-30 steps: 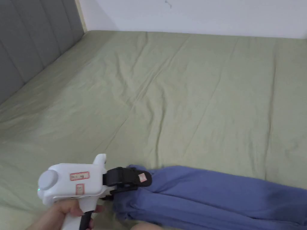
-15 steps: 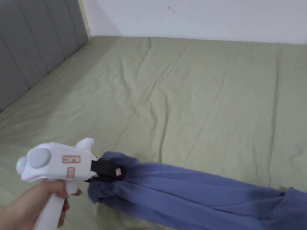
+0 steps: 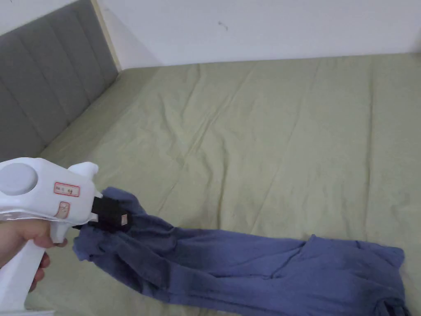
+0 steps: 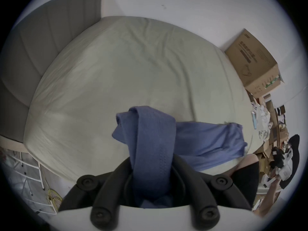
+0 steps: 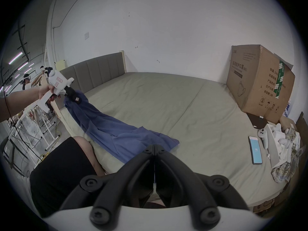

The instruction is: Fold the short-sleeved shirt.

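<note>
A blue short-sleeved shirt (image 3: 230,263) lies bunched in a long strip across the near edge of the green bed (image 3: 255,131). My left gripper (image 3: 123,220) is shut on the shirt's left end and holds it lifted a little off the sheet. In the left gripper view, blue cloth (image 4: 150,144) runs up between the two jaws. From the right gripper view, the left gripper (image 5: 76,98) hangs above the bed's corner with the shirt (image 5: 116,134) trailing down from it. My right gripper (image 5: 154,146) is shut, jaws together, just short of the shirt's right end.
A grey padded headboard (image 3: 45,94) stands on the left and a white wall (image 3: 267,24) at the back. A large cardboard box (image 5: 256,83), a phone (image 5: 255,149), a white controller (image 5: 264,137) and crumpled cloths (image 5: 286,151) sit at the bed's right end. People stand far left.
My left gripper has moved left and upward, pulling the shirt's end with it. The shirt's right end has come into the head view, lying on the sheet.
</note>
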The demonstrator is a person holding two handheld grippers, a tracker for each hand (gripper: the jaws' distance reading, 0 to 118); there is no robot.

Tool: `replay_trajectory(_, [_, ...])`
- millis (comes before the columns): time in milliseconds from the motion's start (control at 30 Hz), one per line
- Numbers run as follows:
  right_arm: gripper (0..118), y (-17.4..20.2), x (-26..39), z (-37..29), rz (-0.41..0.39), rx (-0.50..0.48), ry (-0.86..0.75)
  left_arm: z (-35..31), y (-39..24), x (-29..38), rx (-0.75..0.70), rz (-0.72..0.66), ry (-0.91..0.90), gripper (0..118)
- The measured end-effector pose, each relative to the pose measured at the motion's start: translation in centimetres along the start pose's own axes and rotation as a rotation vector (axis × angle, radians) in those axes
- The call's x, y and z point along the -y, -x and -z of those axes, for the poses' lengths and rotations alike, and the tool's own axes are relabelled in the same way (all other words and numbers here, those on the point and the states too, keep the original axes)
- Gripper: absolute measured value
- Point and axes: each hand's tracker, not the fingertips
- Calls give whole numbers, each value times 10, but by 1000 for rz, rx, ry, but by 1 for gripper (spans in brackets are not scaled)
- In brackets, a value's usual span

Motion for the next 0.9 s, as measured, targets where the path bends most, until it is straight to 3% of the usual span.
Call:
replay_trajectory(200, [0,19,-12,-2,-2,-27,-32,61,-100,5,27,179,116,9])
replay_trajectory(400, [0,15,-4,-19,2,-8,-56,151,-132,8,-30,134,189,12])
replay_trajectory(433, [0,11,-1,-22,5,-2,-55,157,-136,13,-5,128,197,20])
replay_trajectory(533, [0,7,5,-24,21,4,-40,161,-156,25,138,97,225,59])
replay_trajectory(700, [0,4,14,-25,41,-7,-21,99,-152,19,243,105,87,64])
replay_trajectory(767, [0,7,15,-24,39,-14,-17,69,-145,18,227,52,-15,61])
replay_trajectory(800, [0,8,16,-22,42,-21,-15,62,-139,18,178,31,-42,54])
replay_trajectory(867, [0,10,18,-22,47,-31,-14,68,-137,22,68,87,-24,2])
replay_trajectory(900, [0,12,18,-20,46,-37,-12,78,-141,26,8,129,6,1])
